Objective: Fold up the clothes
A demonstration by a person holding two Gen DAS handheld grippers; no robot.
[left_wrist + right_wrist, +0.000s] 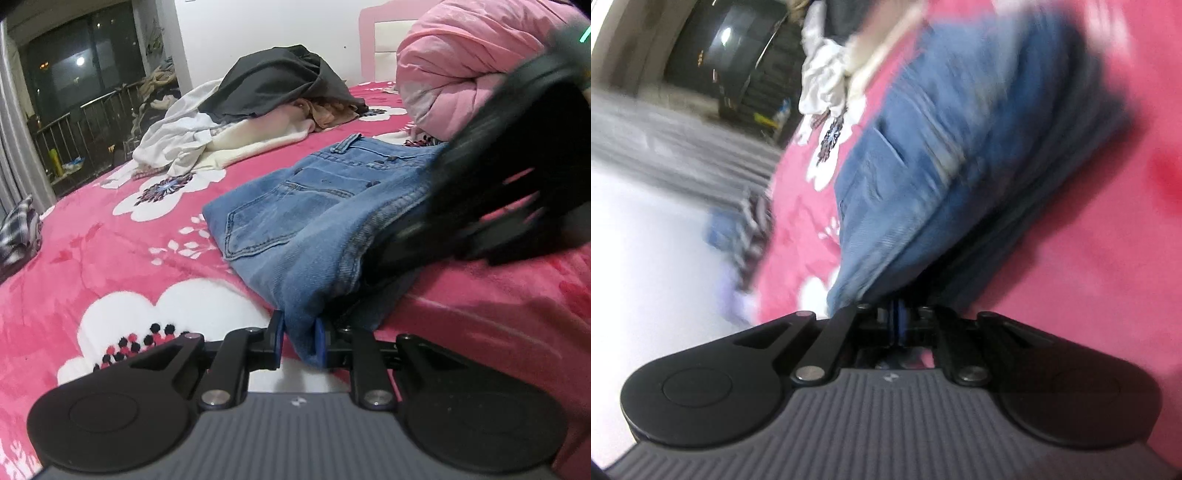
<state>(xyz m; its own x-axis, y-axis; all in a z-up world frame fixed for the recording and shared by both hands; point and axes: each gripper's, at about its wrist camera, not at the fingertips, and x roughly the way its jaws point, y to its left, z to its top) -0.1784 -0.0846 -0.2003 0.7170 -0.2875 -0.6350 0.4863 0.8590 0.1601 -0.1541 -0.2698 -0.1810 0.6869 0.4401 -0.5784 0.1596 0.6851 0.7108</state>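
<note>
A pair of faded blue denim jeans (317,206) lies partly folded on a bed covered by a bright pink fleece blanket with white flower prints (110,236). The waistband and back pocket face up, so the trousers seem to be doubled over already, with a further fold probably under way.

The left gripper (298,341) sits low at the near edge of the jeans, its jaws pinching a bunched corner of denim between blue pads, likely to hold that end while the cloth is carried or squared up. The right gripper (897,325) reaches in from the right side. Its own view is heavily blurred, but its jaws look pressed nearly together with denim bulging just above them; whether cloth is truly caught between them cannot be told.

Behind the jeans, well apart, a heap of unfolded clothes (236,122), white, cream and dark grey, waits near the far side of the bed. A rolled pink quilt (461,62) rests by the headboard.
</note>
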